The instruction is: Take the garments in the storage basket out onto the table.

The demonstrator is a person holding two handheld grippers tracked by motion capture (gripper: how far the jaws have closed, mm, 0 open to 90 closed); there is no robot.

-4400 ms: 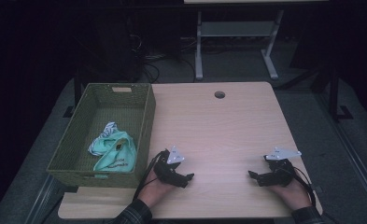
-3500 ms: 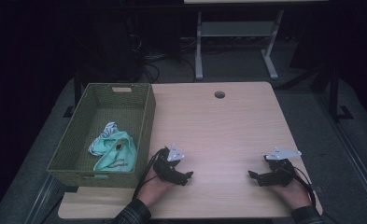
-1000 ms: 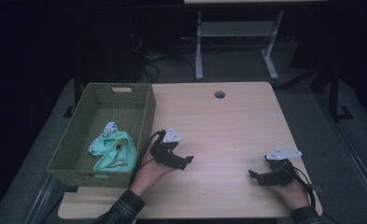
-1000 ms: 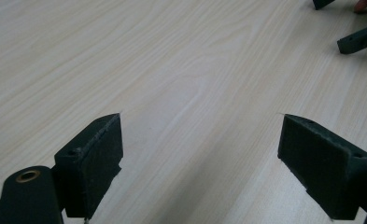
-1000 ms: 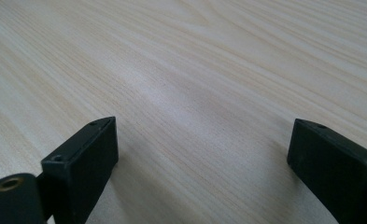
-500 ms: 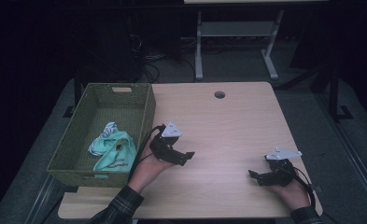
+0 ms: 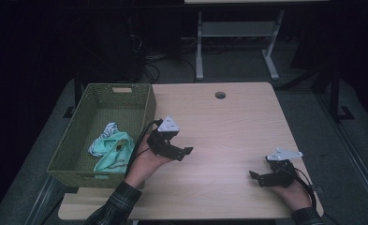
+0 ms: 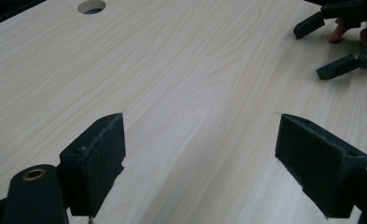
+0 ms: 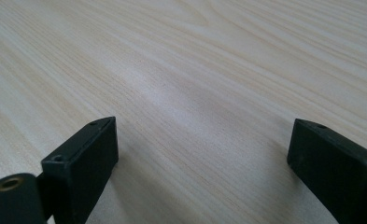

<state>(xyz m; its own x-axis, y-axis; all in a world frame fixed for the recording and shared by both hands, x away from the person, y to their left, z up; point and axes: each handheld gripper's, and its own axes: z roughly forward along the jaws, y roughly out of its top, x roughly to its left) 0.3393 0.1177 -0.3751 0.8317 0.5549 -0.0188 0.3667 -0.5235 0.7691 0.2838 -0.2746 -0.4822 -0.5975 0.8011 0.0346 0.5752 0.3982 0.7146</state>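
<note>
My left gripper [image 7: 181, 151] is raised a little above the light wood table [image 7: 228, 126], just right of a green woven basket [image 7: 146, 110]. Its jaws [image 8: 200, 154] stand wide open over bare wood with nothing between them. My right gripper [image 7: 257, 178] rests low near the table's front right, also open [image 9: 202, 158] and empty. In the left gripper view, the right gripper [image 8: 319, 50] sits farther off at the top right. Inside the basket lies a crumpled teal and white cloth [image 7: 112, 147].
A round cable hole [image 7: 220, 95] sits near the table's far edge and also shows in the left gripper view [image 8: 91, 6]. Beyond the table stands a white metal frame [image 7: 233, 33] on a dark floor with cables.
My left gripper has risen off the table and moved back and slightly left, toward the basket's right wall. The right gripper has stayed where it was.
</note>
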